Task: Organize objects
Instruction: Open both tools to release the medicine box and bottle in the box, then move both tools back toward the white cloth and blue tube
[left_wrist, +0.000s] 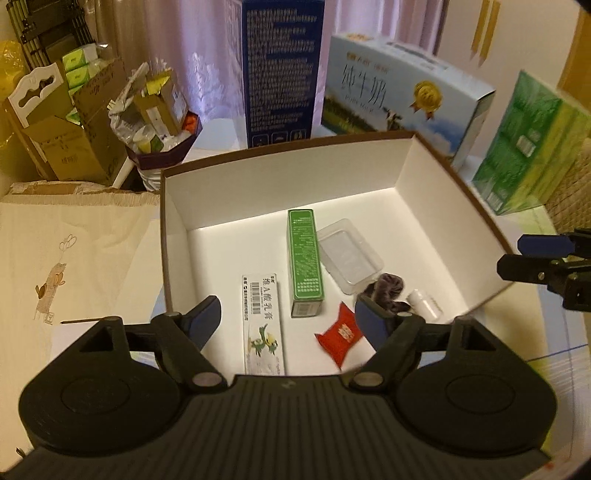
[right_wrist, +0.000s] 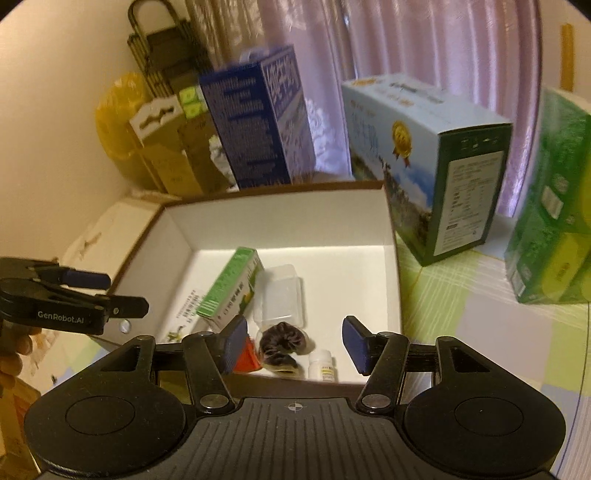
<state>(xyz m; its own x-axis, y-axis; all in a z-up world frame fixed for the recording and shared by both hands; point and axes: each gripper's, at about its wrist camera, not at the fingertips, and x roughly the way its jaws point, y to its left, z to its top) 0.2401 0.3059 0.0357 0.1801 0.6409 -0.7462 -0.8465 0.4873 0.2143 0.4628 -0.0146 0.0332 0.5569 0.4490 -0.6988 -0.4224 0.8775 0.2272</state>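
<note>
Both grippers hover over the near edge of the white storage box (left_wrist: 173, 206), and each one stands spread wide with nothing between its pads. The left gripper (left_wrist: 288, 314) hangs over the box's near-left part, and directly ahead of it on the box floor lies the white ointment carton (left_wrist: 263, 321), with the green carton (left_wrist: 305, 260) just beyond and to the right. Both cartons run lengthwise away from this gripper, so its fingers already straddle their narrow width rather than their length (a convenient line-up, as I judge it). The right gripper (right_wrist: 293, 341) sits over the near-right part, and between its fingers show the dark scrunchie (right_wrist: 282, 341) and the small white bottle (right_wrist: 322, 365), with the red packet (right_wrist: 246, 359) tucked against its left pad. A clear plastic tray (right_wrist: 282, 295) lies beside the green carton, further in. So everything small is already inside the box, gathered toward its near half, while the far half stays bare. If any piece wants straightening, the left gripper is nearer the two cartons and the right gripper nearer the scrunchie and bottle. Behind the box stand a blue carton (left_wrist: 282, 70) and a milk carton (left_wrist: 402, 96).
</note>
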